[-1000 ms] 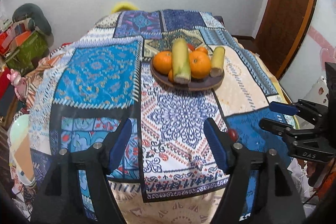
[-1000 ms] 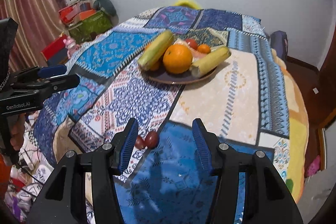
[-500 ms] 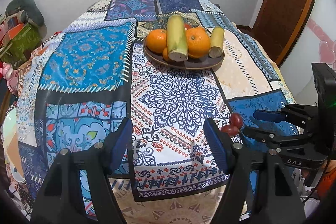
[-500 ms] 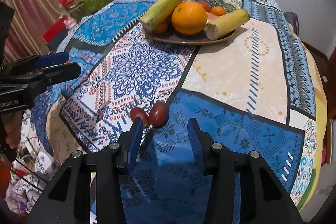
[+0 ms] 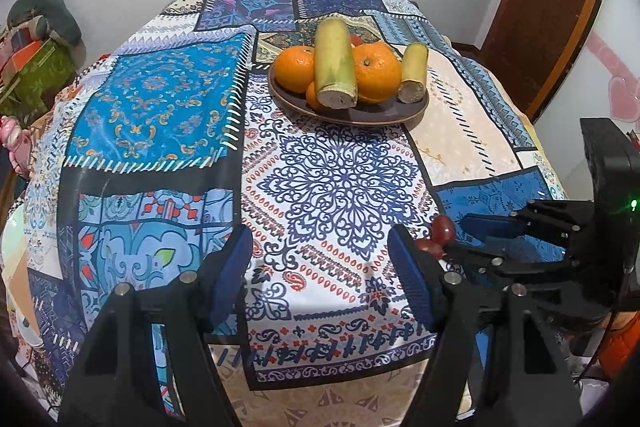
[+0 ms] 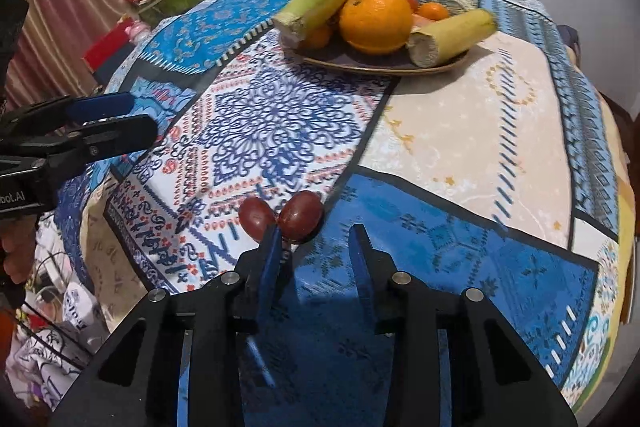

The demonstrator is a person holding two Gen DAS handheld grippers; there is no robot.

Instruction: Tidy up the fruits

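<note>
Two small dark red fruits (image 6: 282, 217), maybe grapes or little plums, lie touching each other on the patterned cloth near the front edge of the surface (image 6: 460, 131). They look smooth, round and light, so they could roll away or slip. They are likely soft, so a hard squeeze might squash them. The best spot to hold one is across its round middle, with a gentle pinch.

The right tool (image 6: 316, 247) sits low, just in front of the right-hand fruit. Its two blue fingers are spread apart with nothing between them. The left finger (image 6: 270, 255) is right at the place where the two fruits meet, so it may bump the other fruit.

The left tool (image 5: 320, 263) hangs above the cloth, spread wide and holding nothing.

Farther back, well apart from the red fruits, a dark plate (image 5: 372, 117) holds oranges (image 5: 378, 73) and two yellow-green banana pieces (image 5: 334, 63). The red fruits probably belong there too.
</note>
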